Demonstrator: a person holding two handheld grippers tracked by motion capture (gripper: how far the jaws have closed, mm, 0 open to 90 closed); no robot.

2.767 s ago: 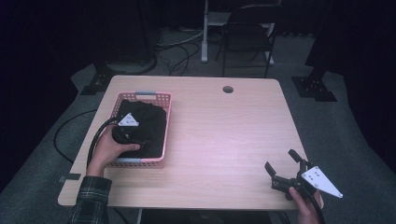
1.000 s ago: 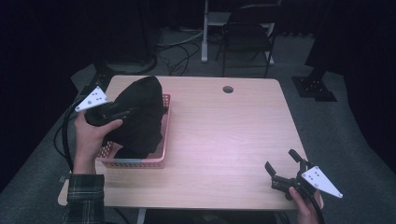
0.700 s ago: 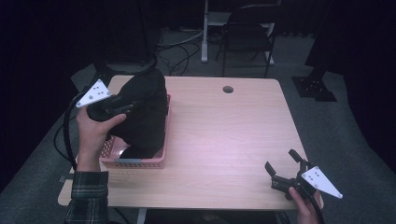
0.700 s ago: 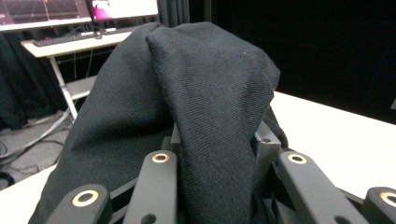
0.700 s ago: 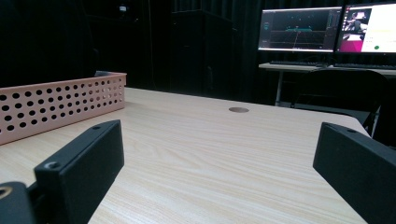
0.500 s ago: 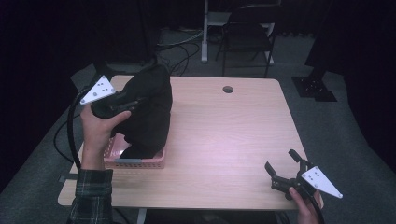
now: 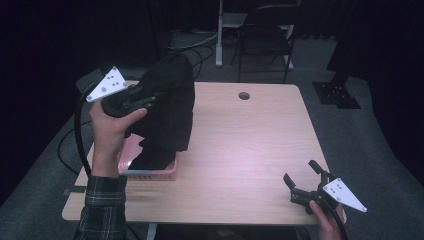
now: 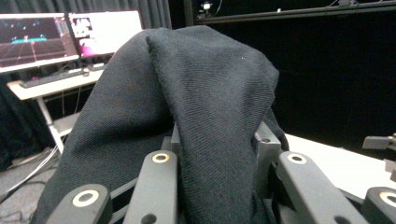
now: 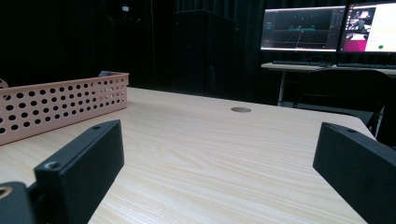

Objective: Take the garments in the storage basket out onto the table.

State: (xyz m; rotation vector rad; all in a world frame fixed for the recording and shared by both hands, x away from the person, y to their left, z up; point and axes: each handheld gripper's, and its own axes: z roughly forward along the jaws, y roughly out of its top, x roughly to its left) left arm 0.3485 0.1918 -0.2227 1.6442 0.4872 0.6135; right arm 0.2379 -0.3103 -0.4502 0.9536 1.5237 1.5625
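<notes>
High cam looks down over the table; gripper cams sit low, and the right one shares the pink basket with it.

Draped over the left hand-held gripper, black cloth hiding the jaw tips and most of the pink basket beneath (contents impossible to tell). In the left gripper view, same cloth burying the gap between the jaws, lower folds cut by the frame's edge. Right hand-held gripper near the worktop corner, hand cropped at the bottom edge. Distant monitors too small to read.
</notes>
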